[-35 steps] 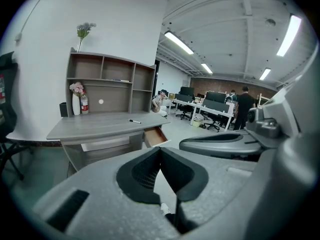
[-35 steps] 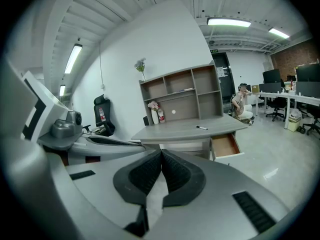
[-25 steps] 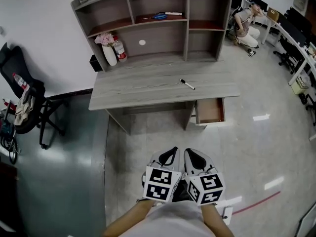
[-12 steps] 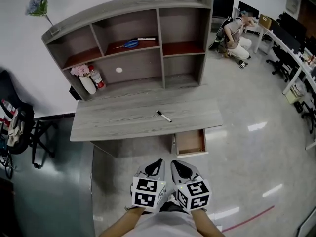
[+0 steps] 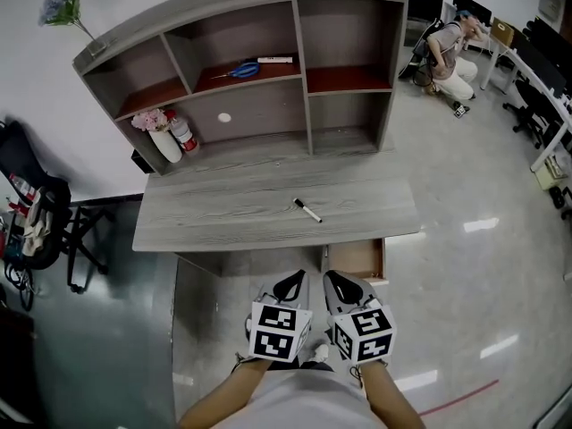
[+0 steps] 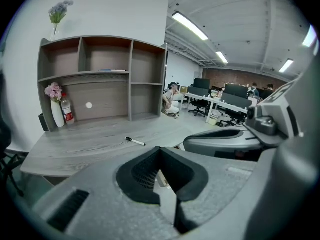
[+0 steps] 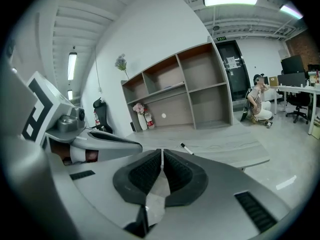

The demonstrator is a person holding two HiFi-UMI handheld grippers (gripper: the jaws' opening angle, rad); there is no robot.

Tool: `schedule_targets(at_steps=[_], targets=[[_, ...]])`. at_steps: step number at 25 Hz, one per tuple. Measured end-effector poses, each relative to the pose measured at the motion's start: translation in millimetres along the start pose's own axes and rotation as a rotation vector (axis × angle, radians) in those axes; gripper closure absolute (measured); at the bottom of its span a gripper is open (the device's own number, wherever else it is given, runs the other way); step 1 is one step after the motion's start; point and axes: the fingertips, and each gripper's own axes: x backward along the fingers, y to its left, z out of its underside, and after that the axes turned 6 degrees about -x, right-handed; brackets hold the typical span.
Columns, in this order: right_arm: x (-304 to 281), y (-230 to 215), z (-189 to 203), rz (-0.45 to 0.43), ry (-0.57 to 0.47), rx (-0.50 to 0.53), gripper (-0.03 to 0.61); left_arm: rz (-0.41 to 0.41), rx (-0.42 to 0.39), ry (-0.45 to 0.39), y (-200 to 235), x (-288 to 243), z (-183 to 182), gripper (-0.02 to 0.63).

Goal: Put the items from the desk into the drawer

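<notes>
A black-and-white marker pen [image 5: 308, 211] lies alone on the grey wooden desk [image 5: 214, 217]; it also shows in the left gripper view [image 6: 135, 141] and the right gripper view [image 7: 186, 148]. Under the desk's right end a drawer [image 5: 356, 259] stands pulled open, its inside mostly hidden by the desk edge. My left gripper [image 5: 290, 286] and right gripper [image 5: 343, 286] are held side by side close to my body, in front of the desk and well short of the pen. Both are shut with nothing between their jaws.
A hutch of shelves [image 5: 241, 70] stands on the desk, with blue scissors [image 5: 241, 68] on a shelf and a white vase of pink flowers [image 5: 161, 137] beside a red-labelled bottle [image 5: 183, 134]. A black chair [image 5: 40, 213] stands left. A person [image 5: 451, 52] crouches far right.
The view has drawn nearer to the desk and shifted slightly; the drawer now sits just ahead of the grippers. Both grippers stay shut and together.
</notes>
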Motion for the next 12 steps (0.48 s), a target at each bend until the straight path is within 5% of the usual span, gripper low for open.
schedule_targets(at_steps=[12], targets=[[-117, -44, -12, 0.076, 0.133, 0.093, 0.577, 0.063, -0.001, 0.04, 73, -84, -20, 0.611]])
